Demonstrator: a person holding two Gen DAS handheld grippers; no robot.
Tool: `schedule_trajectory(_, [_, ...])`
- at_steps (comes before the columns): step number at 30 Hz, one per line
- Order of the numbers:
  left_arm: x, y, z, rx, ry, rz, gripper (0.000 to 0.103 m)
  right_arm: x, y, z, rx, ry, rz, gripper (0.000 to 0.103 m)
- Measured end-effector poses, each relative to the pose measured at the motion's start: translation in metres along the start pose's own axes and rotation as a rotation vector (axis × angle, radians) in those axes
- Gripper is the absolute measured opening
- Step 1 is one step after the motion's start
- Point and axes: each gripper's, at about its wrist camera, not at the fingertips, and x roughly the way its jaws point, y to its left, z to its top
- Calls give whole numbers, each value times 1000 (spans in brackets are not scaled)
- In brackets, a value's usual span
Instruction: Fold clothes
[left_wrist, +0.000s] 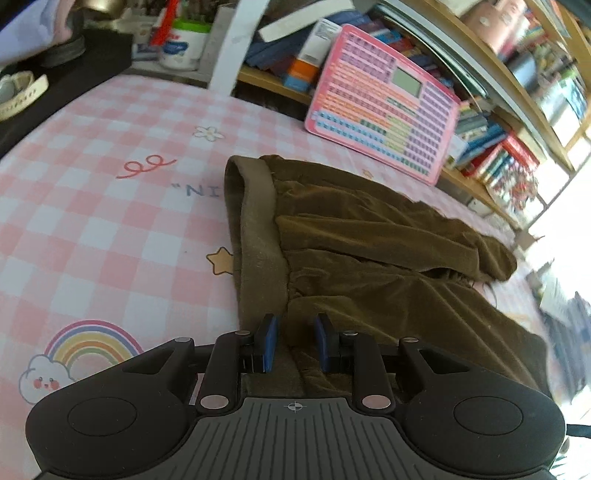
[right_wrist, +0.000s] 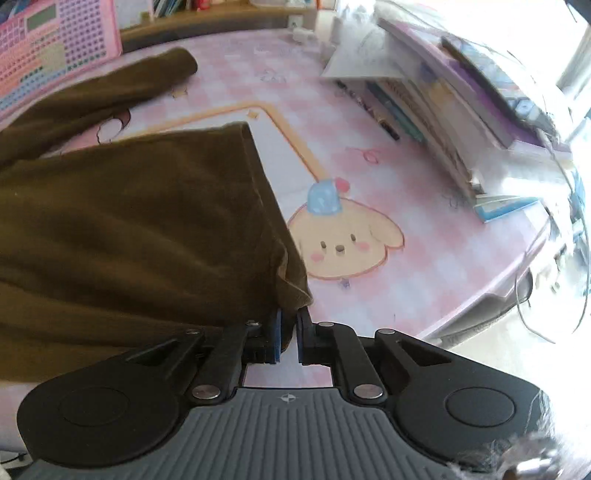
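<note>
The soft brown velvet pants (left_wrist: 354, 236) lie flat on the pink checked table mat (left_wrist: 110, 206), not folded yet, with the left claw (left_wrist: 295, 341) pinching the waist end and the right claw (right_wrist: 289, 334) pinching a leg corner.

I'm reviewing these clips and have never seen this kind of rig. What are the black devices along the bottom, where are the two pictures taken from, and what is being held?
There is no robot here: a person holds a two-finger gripper in each hand, with a fisheye camera on each looking along its fingers. The left wrist view shows the left gripper over the waistband end of brown trousers; cloth lies between its blue pads. In the right wrist view, the right gripper has pinched the garment's corner. The trousers lie on a pink checked cloth, with a pink keyboard toy behind.
</note>
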Motion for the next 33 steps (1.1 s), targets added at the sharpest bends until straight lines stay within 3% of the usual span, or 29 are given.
schedule_trajectory(1, [0,0,0,5,1,-2,24,-1,1,-1,-4,-5,-13,12])
schedule_trajectory(3, [-2,2,2,-4,3,3,24,-4,1,2,12,-35,-34,27])
schedule_trajectory(6, [-11,6,3,-14,-11,48,36,-13,7,12,-1,-115,-45,28])
schedule_trajectory(9, [-21,15,0,-52,-16,55,37,-19,24,25,-46,-181,-24,29])
schedule_trajectory(11, [-27,21,-5,-82,-4,51,38,-17,38,31,-74,-191,18,29])
schedule_trajectory(14, [-34,24,-12,-111,10,39,55,-11,64,36,-122,-184,71,30])
schedule_trajectory(17, [-37,23,-20,-132,21,25,56,-6,91,37,-179,-172,123,32])
schedule_trajectory(23, [-31,22,-26,-182,32,28,49,6,126,35,-273,-139,160,33])
schedule_trajectory(25, [-27,22,-26,-197,42,16,29,9,129,32,-281,-129,157,33])
schedule_trajectory(30, [-22,13,-29,-113,38,41,13,10,137,27,-289,-145,156,34])
schedule_trajectory(33, [-29,21,-27,-134,25,43,7,9,140,24,-284,-146,173,34])
